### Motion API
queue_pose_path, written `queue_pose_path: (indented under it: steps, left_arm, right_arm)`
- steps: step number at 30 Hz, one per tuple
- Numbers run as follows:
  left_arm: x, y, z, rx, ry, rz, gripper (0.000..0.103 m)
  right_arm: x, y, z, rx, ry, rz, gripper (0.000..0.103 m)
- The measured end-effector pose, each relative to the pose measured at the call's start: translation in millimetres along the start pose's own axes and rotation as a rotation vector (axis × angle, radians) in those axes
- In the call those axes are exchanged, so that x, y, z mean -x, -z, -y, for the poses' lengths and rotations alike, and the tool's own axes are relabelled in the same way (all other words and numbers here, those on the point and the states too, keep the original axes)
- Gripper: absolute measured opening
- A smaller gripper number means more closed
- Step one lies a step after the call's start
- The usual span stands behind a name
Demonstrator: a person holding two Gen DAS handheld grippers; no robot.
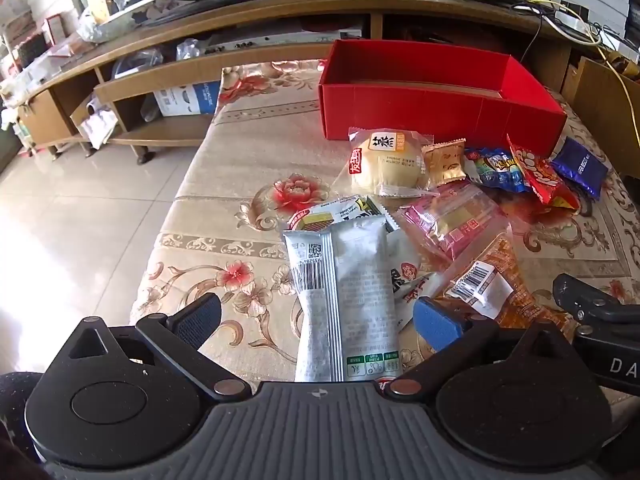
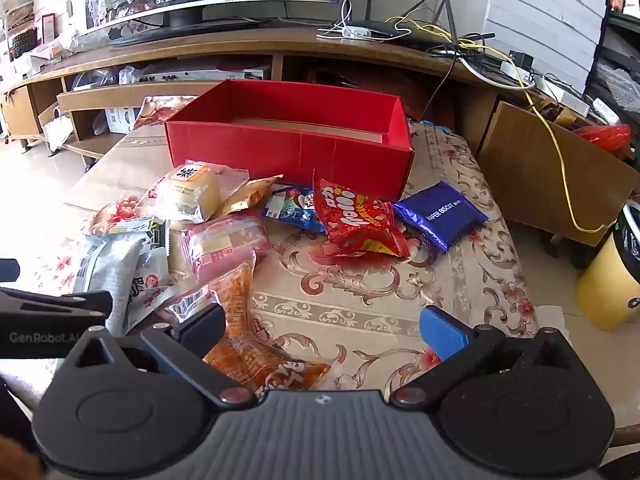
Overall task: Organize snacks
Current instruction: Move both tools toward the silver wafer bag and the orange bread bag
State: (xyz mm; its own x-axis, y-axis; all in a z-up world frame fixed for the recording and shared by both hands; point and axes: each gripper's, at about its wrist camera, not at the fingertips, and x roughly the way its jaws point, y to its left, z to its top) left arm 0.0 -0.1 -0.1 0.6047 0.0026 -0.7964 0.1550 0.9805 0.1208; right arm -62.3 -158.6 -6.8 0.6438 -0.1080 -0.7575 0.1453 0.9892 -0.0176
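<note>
Several snack packets lie on a floral-cloth table before an open red box (image 1: pixel 440 116), also in the right wrist view (image 2: pixel 288 148). My left gripper (image 1: pixel 316 320) is open, its fingers either side of a silver packet (image 1: pixel 352 292). Beyond lie a bun packet (image 1: pixel 386 164), a pink packet (image 1: pixel 452 220) and an orange packet (image 1: pixel 508 288). My right gripper (image 2: pixel 320 332) is open above the cloth, the orange packet (image 2: pixel 248 336) by its left finger. A red packet (image 2: pixel 358 220), blue wafer packet (image 2: pixel 440 212) and bun packet (image 2: pixel 192 196) lie ahead.
A wooden TV stand (image 2: pixel 240 48) with a monitor, router and cables runs behind the table. A cardboard box (image 2: pixel 552 172) and a yellow bin (image 2: pixel 612 280) stand at the right. Tiled floor (image 1: pixel 80 208) lies left of the table.
</note>
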Motion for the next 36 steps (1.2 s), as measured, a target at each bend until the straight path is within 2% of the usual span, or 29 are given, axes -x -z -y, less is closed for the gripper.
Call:
queue_pose_path:
  steps: [6,36]
  left_arm:
    - [-2.6,0.3,-2.0,-0.007,0.001,-0.024,0.103]
    - [-11.4,2.3,0.2,-0.002,-0.006,-0.074,0.103]
  right_arm:
    - [1.1,-3.6,7.2,-0.008,0.009,0.003,0.102]
    - [-10.2,4.2,-8.3,0.066,-0.045,-0.062,0.097]
